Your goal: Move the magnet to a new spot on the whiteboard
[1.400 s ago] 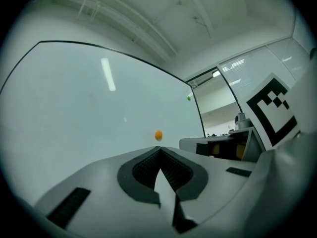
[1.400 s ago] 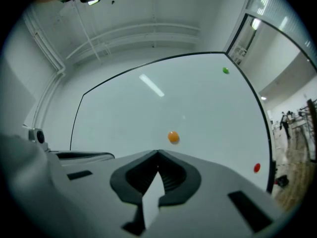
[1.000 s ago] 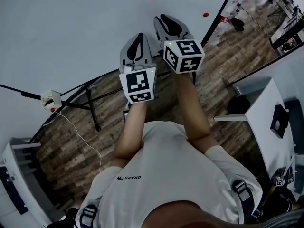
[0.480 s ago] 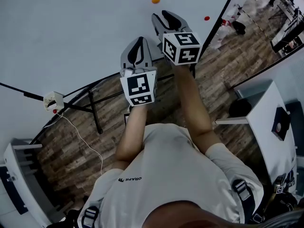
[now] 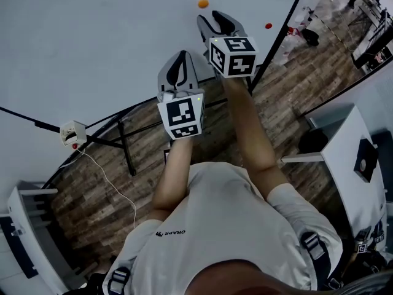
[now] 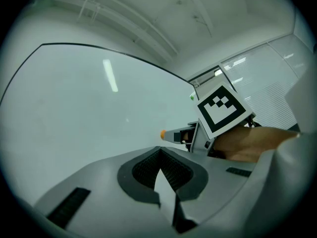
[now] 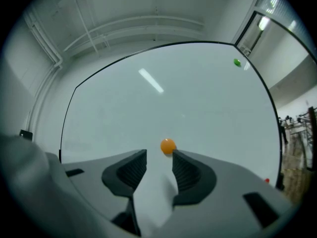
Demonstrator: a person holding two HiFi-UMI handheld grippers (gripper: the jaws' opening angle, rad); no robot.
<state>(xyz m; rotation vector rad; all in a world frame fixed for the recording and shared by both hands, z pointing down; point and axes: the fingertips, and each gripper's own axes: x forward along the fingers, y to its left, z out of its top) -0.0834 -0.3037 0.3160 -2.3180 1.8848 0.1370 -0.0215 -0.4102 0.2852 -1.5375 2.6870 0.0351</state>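
Whiteboard (image 7: 148, 108) carries orange magnet (image 7: 168, 146), green magnet (image 7: 237, 62), red magnet (image 5: 268, 25), well apart.

Whiteboard (image 7: 148, 113) glossy, smooth; magnet (image 7: 168, 146) shiny, prob. plastic; floor (image 5: 92, 189) matt wood planks; shirt (image 5: 233, 226) cloth.

Most of the whiteboard (image 5: 92, 42) is being left wide open, so the stretch left of the orange magnet (image 5: 202, 3) is being kept free for a pass, with only a red magnet (image 5: 268, 26) by the black frame edge (image 5: 279, 32) and a green magnet (image 7: 237, 62) near the top corner getting in the way. The right gripper (image 5: 218, 22) is being crowded on its left by the left gripper (image 5: 179, 63), held just beside it with jaws together. The right one's jaws have just been opening and nothing is being gripped between them, the orange magnet sitting just beyond the tips.
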